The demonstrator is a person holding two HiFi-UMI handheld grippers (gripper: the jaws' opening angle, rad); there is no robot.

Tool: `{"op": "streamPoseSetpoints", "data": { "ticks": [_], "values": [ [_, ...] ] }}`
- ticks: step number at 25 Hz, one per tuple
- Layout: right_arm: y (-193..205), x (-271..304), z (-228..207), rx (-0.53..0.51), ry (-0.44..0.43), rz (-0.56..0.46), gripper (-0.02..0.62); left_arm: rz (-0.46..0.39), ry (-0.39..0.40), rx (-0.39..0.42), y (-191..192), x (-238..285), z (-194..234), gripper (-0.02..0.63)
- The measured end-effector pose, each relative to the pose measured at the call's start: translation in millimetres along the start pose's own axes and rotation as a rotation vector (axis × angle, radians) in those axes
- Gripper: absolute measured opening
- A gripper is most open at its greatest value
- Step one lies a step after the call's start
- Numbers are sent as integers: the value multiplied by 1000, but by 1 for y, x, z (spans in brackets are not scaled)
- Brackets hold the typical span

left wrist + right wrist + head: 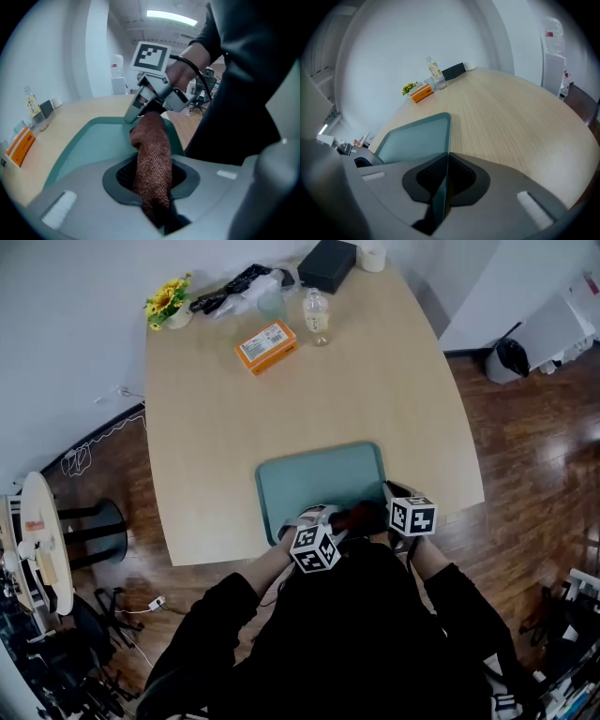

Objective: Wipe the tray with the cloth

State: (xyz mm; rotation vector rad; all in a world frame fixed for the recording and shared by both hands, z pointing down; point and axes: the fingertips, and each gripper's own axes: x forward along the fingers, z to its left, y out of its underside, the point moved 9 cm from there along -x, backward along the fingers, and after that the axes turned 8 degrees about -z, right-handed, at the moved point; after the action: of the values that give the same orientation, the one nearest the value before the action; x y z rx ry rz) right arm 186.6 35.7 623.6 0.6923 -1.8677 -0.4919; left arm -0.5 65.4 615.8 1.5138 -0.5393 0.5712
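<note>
Cloth (152, 159) first: a brown, knitted-looking piece, bunched into a rope and clenched between the jaws of the left gripper (152, 180). From there it reaches forward over the near rim of the tray (89, 145), up toward the right gripper (140, 112). It looks soft, light and limp, so it should fold and drag rather than push. Taking hold of a thick bunch of it, as is done here, probably gives the firmest pad for wiping.

In the right gripper view the jaws are pressed together on a thin teal edge, which is the tray's rim at its near right corner. The tray looks stiff, smooth and fairly light (likely to skate on the pale wooden surface (375, 381) if rubbed unheld), so that pinch on the rim is a sensible anchor.

The head view shows the tray lying at the surface's near edge, right in front of the person. Both grippers are over its near side and the cloth's dark red mass lies between them. Apart from the cloth, nothing is in the tray; its floor is bare.

Well apart, at the far end, stand a clear bottle (317, 317) (contents too small to tell), an orange box (266, 345) and a black box (327, 263).
</note>
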Motion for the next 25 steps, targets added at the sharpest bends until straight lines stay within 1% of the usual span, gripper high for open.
{"op": "streamPoseSetpoints", "data": {
  "ticks": [3,6,10,13,14,16,18,21,23,25],
  "values": [
    [-1,1,1,-1,2,-2,14,-3,1,22,6,-2,-1,66],
    [-1,2,3,-8,8,-7,14,3,-28,14,10,-4,21,67],
    [-1,2,4,-22,5,-8,15,17,-135,-13,19,-15,75,67],
    [-2,3,4,-19,1,-7,15,32,-231,-57,30,-28,123,67],
    [-2,3,4,-19,1,-7,15,36,-254,-72,33,-32,135,67],
    [-1,3,4,-21,4,-8,14,34,-266,-96,37,-39,149,66],
    [-1,2,3,-22,6,-9,15,27,-262,-106,38,-40,150,66],
    [-1,2,2,-16,3,-7,15,28,-279,-106,36,-39,142,67],
    [-1,1,2,-13,2,-7,15,29,-274,-94,33,-39,128,67],
    [-1,2,1,-12,3,-8,15,18,-251,-77,28,-40,105,67]
  ]
}}
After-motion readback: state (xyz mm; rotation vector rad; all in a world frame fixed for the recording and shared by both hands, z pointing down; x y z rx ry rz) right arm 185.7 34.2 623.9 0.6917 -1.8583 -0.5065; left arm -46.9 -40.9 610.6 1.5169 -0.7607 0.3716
